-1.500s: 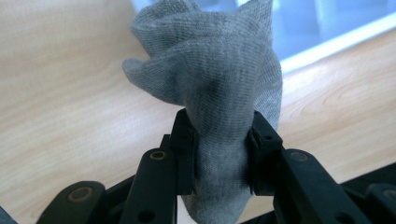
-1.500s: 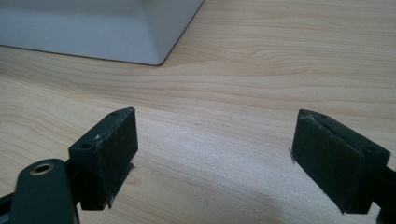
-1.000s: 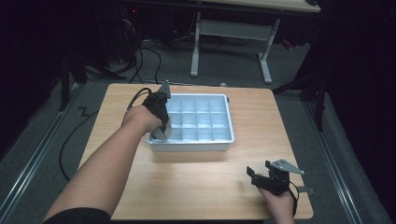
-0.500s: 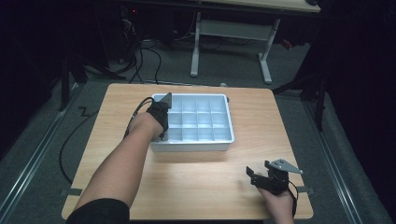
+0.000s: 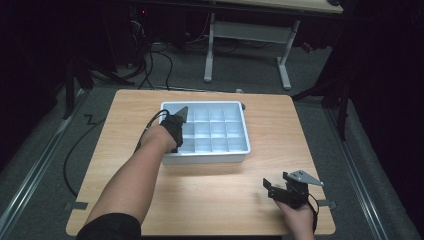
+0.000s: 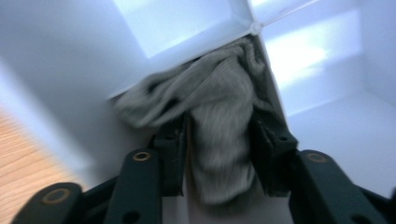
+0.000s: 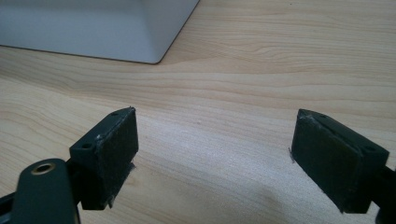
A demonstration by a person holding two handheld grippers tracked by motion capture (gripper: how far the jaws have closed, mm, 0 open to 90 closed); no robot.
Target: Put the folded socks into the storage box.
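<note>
Grey-beige knitted fabric, a sock (image 6: 219, 126) by its ribbing, lies bunched in a compartment of the white divided tray (image 5: 240, 152), pressed up against a divider wall. In the high view this is the compartment at the tray's near-left corner, where the left gripper (image 5: 175, 131) reaches down into the tray. In the left gripper view the sock sits between the two black jaws, its folds spilling past their tips toward the divider. The jaws have just been opening; the pads stand close at either side of the fabric, and whether they press on it cannot be told, as the picture is blurred.

The tray stands at the middle of the wooden tabletop (image 5: 210, 200), somewhat toward the far edge, its other compartments showing bare white floors.

The right gripper (image 5: 272, 188) rests near the tabletop's near-right corner, well apart from the tray. In the right gripper view its jaws stand apart over bare wood with nothing between them, and a corner of the tray shows farther off.
</note>
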